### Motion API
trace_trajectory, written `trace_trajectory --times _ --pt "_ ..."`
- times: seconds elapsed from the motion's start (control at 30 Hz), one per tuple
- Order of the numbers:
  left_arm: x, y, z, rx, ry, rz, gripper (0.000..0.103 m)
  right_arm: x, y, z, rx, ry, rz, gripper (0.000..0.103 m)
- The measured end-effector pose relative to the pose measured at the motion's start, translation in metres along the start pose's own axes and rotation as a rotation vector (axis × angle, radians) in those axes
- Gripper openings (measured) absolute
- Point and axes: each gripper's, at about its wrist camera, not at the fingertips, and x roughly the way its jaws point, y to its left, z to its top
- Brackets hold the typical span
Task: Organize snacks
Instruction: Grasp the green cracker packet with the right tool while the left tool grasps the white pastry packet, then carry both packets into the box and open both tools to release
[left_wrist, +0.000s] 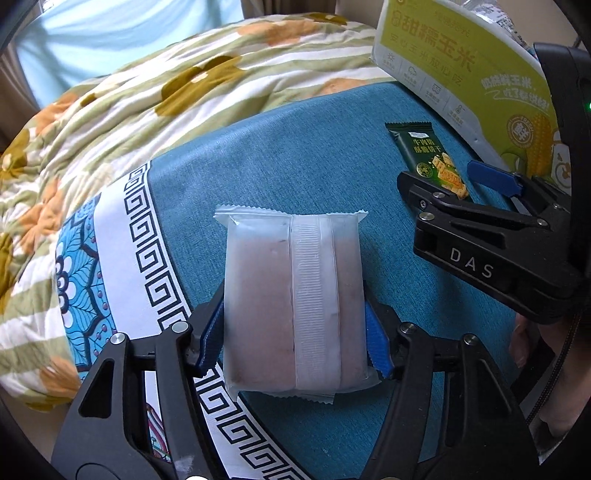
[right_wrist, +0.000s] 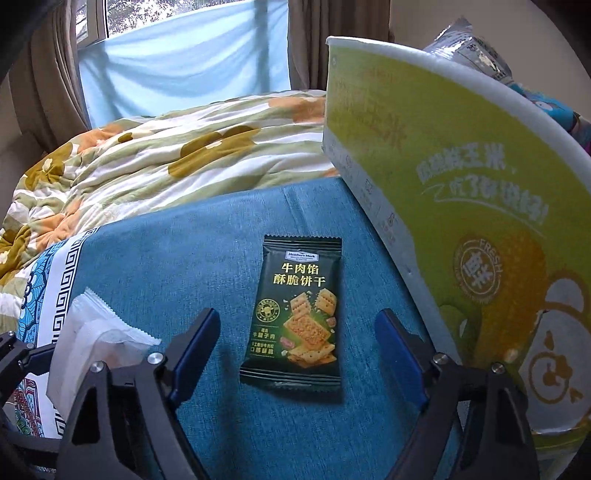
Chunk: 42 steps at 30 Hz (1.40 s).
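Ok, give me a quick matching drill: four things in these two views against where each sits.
1 white packet
2 dark green packet
3 yellow-green box
4 floral quilt

A lying flat on the cloth, blue pads clear of it on both sides
B behind the blue cloth
C between the left gripper's pads
D standing right of the dark packet

1-C, 2-A, 3-D, 4-B

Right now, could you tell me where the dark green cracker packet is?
The dark green cracker packet lies on the blue cloth, between the right claw's open fingers, beside the green corn box.
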Motion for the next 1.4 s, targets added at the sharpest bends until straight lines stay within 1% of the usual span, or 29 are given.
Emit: trace_trajectory --times 0.03,0.07,0.2,0.23,0.27,0.3,0.37,0.43,0.6,0.73,0.87,1.03,1.17,1.23,1.4 --pt "0.001 0.002 0.001 -0.007 0.0 0.003 0.06 0.003 0.0 0.0 -0.001 0.007 0.001 0.074" --pt "0.001 0.004 0.002 -0.012 0.0 0.005 0.06 0.005 0.0 -0.001 -0.001 0.016 0.002 0.072" --pt "0.002 0.01 0.006 -0.033 0.002 0.008 0.06 0.007 0.002 0.002 -0.019 -0.005 0.005 0.068" --pt "0.002 0.011 0.006 -0.038 0.002 0.008 0.06 0.007 0.003 0.002 -0.024 -0.008 0.01 0.065" --pt "0.001 0.012 0.007 -0.042 0.003 0.009 0.06 0.007 0.004 0.002 -0.027 -0.012 0.016 0.059" --pt "0.001 0.012 0.007 -0.046 0.003 0.01 0.06 0.006 0.004 0.003 -0.032 -0.015 0.021 0.057" --pt "0.0 0.013 0.008 -0.056 0.0 0.011 0.06 0.006 0.006 0.003 -0.038 -0.017 0.029 0.047" --pt "-0.003 0.014 0.008 -0.064 -0.002 0.012 0.06 0.006 0.007 0.004 -0.042 -0.018 0.039 0.042" --pt "-0.013 0.016 0.009 -0.089 -0.014 0.017 0.06 0.004 0.007 0.005 -0.043 -0.021 0.056 0.041" --pt "-0.032 0.017 0.012 -0.114 -0.036 0.018 0.06 -0.011 0.011 0.012 -0.058 -0.043 0.082 0.041" --pt "-0.062 0.017 0.023 -0.142 -0.066 0.024 0.06 -0.039 0.012 0.024 -0.073 -0.067 0.121 0.041" --pt "-0.107 0.007 0.045 -0.161 -0.109 0.043 0.06 -0.089 0.005 0.047 -0.073 -0.105 0.186 0.041" --pt "-0.141 -0.015 0.066 -0.15 -0.148 0.068 0.06 -0.128 -0.017 0.064 -0.061 -0.146 0.23 0.041" --pt "-0.156 -0.033 0.076 -0.152 -0.169 0.067 0.06 -0.145 -0.035 0.072 -0.051 -0.162 0.248 0.041" --pt "-0.185 -0.098 0.102 -0.16 -0.219 0.047 0.06 -0.177 -0.09 0.088 -0.063 -0.193 0.258 0.041"
